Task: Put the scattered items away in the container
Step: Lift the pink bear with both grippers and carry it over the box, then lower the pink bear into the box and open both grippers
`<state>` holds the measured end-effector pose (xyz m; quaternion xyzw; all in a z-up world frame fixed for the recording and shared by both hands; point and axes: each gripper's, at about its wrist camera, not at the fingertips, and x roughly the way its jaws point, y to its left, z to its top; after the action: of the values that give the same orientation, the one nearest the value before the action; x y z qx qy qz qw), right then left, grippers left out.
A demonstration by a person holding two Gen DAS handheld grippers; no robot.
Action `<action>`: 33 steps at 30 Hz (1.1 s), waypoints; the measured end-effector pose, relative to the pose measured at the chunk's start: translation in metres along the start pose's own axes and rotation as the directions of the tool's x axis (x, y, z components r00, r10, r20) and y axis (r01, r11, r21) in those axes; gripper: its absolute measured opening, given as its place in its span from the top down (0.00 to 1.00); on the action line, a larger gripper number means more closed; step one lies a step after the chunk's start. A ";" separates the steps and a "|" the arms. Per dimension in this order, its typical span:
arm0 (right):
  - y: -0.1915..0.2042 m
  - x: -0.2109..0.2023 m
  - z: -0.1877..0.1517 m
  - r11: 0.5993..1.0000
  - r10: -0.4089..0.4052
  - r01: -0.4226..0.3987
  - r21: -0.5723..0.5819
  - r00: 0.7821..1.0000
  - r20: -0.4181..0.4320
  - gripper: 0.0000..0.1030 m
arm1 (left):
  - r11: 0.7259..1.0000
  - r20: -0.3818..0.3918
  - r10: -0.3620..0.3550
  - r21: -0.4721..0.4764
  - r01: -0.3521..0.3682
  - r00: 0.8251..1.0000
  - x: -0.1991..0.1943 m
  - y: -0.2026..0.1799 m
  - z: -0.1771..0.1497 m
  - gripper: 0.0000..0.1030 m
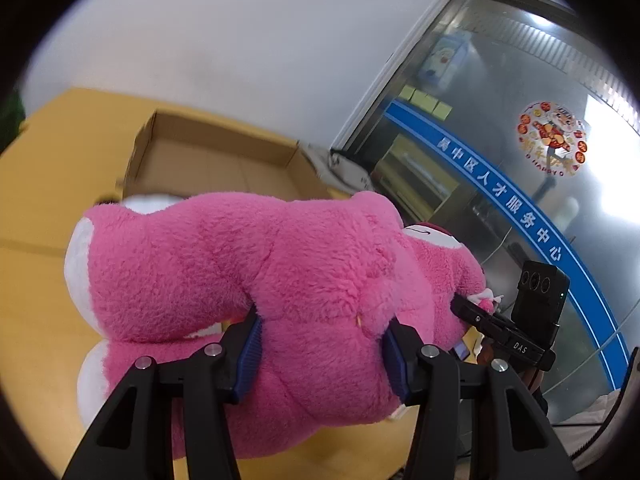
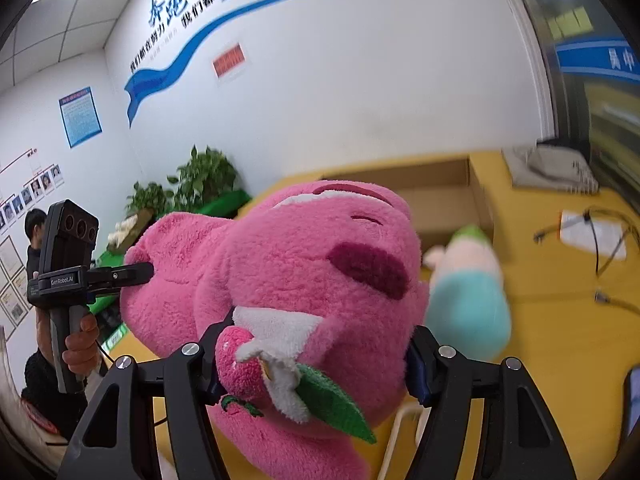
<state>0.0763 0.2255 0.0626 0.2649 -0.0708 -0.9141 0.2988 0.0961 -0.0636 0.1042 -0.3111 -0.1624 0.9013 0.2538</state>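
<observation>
A big pink plush bear (image 1: 248, 280) hangs above the yellow table (image 1: 36, 320), held by both grippers. My left gripper (image 1: 320, 352) is shut on its body near the legs. My right gripper (image 2: 316, 356) is shut on its head (image 2: 304, 280), beside its plush strawberry and green leaf. Each gripper shows in the other's view: the right one (image 1: 472, 312) at the bear's head, the left one (image 2: 136, 274) at its body. An open cardboard box (image 1: 212, 160) sits on the table behind the bear and also shows in the right wrist view (image 2: 436, 192).
A small plush toy in teal, white and green (image 2: 468, 292) lies on the table by the box. A grey device (image 2: 552, 172), cables and paper (image 2: 592, 236) lie at the right. Potted plants (image 2: 196, 184) stand beyond the table. A glass door (image 1: 520, 140) is right.
</observation>
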 end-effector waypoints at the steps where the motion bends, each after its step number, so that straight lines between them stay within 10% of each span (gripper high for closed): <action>1: 0.001 0.001 0.014 1.000 -0.004 0.005 -0.008 1.000 0.023 0.30 | 1.000 0.013 0.001 0.020 -0.001 1.000 0.000 -0.004 0.016 0.50; 9: -0.003 0.030 0.117 0.996 -0.058 0.068 -0.060 0.987 0.148 0.30 | 0.996 0.051 -0.004 0.090 0.000 0.999 0.015 -0.025 0.133 0.50; 20: -0.107 0.171 0.256 0.997 -0.074 0.077 -0.018 0.989 0.127 0.30 | 0.999 -0.013 0.005 0.051 -0.005 1.000 0.159 0.092 0.285 0.50; 28: -0.210 0.317 0.220 0.979 -0.151 0.156 0.135 0.988 -0.045 0.30 | 0.992 -0.238 0.046 -0.107 -0.073 0.970 0.345 0.212 0.252 0.51; 33: -0.253 0.382 0.176 0.945 -0.217 0.266 0.192 0.945 -0.243 0.29 | 0.984 -0.372 0.068 -0.130 -0.124 0.926 0.422 0.250 0.205 0.48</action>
<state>-0.4053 0.2034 -0.0292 0.4022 -0.1061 -0.8955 0.1583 -0.4113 -0.0598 -0.0558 -0.4993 -0.1647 0.8241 0.2107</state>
